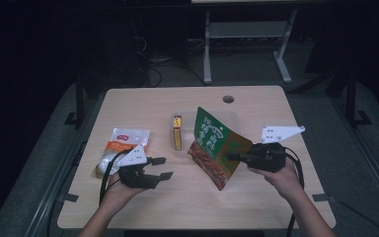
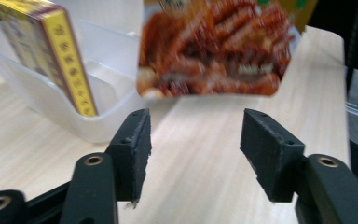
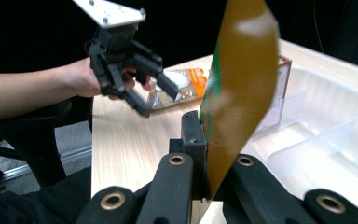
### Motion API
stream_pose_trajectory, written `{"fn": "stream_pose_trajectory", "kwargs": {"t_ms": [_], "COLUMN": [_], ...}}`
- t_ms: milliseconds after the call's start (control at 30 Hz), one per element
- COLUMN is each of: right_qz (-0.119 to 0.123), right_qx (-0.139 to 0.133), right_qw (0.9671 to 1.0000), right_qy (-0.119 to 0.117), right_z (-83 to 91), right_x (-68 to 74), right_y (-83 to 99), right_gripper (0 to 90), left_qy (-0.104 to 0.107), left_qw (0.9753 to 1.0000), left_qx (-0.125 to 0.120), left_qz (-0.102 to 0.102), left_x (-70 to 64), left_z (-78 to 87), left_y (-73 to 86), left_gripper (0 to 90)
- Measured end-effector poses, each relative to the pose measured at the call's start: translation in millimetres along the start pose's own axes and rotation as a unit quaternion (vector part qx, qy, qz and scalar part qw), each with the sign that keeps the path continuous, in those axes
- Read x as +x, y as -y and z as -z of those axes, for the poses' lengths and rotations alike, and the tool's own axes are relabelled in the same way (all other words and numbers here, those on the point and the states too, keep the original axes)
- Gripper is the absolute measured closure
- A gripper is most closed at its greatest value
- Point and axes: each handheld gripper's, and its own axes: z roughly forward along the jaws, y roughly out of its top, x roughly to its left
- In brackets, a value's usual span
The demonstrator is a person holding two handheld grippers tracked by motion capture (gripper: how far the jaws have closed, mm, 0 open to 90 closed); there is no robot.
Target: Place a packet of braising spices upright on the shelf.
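Note:
My right gripper (image 1: 233, 157) is shut on the edge of a green snack bag (image 1: 216, 143) with a picture of red food, held tilted above the table right of the clear divided tray (image 1: 231, 117). In the right gripper view the bag (image 3: 237, 84) stands edge-on between the jaws. A yellow box (image 1: 177, 132) stands in the tray's left compartment. My left gripper (image 1: 162, 168) is open, low over the table left of the bag; a white and orange pouch (image 1: 121, 143) lies behind it. The left gripper view shows the bag (image 2: 214, 46) ahead and the box (image 2: 51, 51).
The wooden table (image 1: 143, 207) has a round cable hole (image 1: 228, 98) near its far edge. Beyond it, dark floor holds the white legs of another table (image 1: 207, 54). The tray's right compartments (image 3: 326, 140) lie just beside the held bag.

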Motion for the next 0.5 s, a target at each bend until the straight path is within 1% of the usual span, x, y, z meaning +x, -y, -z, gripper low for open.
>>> {"fn": "stream_pose_trajectory", "kwargs": {"t_ms": [33,100,133,167,233,267,367,400,500], "right_qz": [0.004,0.01,0.013,0.012,0.019,0.02,0.029,0.031,0.035], "right_qx": [-0.002,-0.002,-0.003,-0.004,-0.004,-0.007,-0.007,-0.006,-0.002], "right_qw": [1.0,0.9999,0.9998,0.9998,0.9995,0.9995,0.9989,0.9984,0.9978], "right_qy": [0.002,0.011,0.014,0.016,0.024,0.024,0.037,0.046,0.057], "right_z": [2.9,6.7,8.3,9.9,12.7,14.3,18.9,20.2,22.4], "right_x": [0.6,2.2,2.5,3.1,2.4,1.7,-1.7,-3.9,-11.6], "right_y": [-2.4,-6.0,-7.8,-9.6,-13.8,-15.8,-23.0,-26.1,-31.7], "right_gripper": [90.0,90.0,90.0,90.0,90.0,90.0,90.0,90.0,90.0], "left_qy": [0.002,0.006,0.008,0.009,0.011,0.011,0.002,0.0,-0.008], "left_qw": [1.0,0.9999,0.9997,0.9995,0.9993,0.9992,0.999,0.9989,0.9986], "left_qx": [0.006,0.014,0.024,0.028,0.035,0.037,0.039,0.039,0.042], "left_qz": [-0.004,0.002,0.004,0.008,0.011,0.013,0.024,0.026,0.03], "left_x": [-0.3,-2.4,-3.0,-4.3,-5.6,-6.0,-4.2,-2.9,1.5], "left_z": [0.4,-0.2,0.3,0.8,2.6,3.7,5.7,5.9,6.9], "left_y": [1.8,7.6,10.0,12.1,15.6,17.0,22.1,22.9,25.3], "left_gripper": [37.0,34.2,31.9,30.2,26.2,24.4,19.5,18.0,16.2]}}
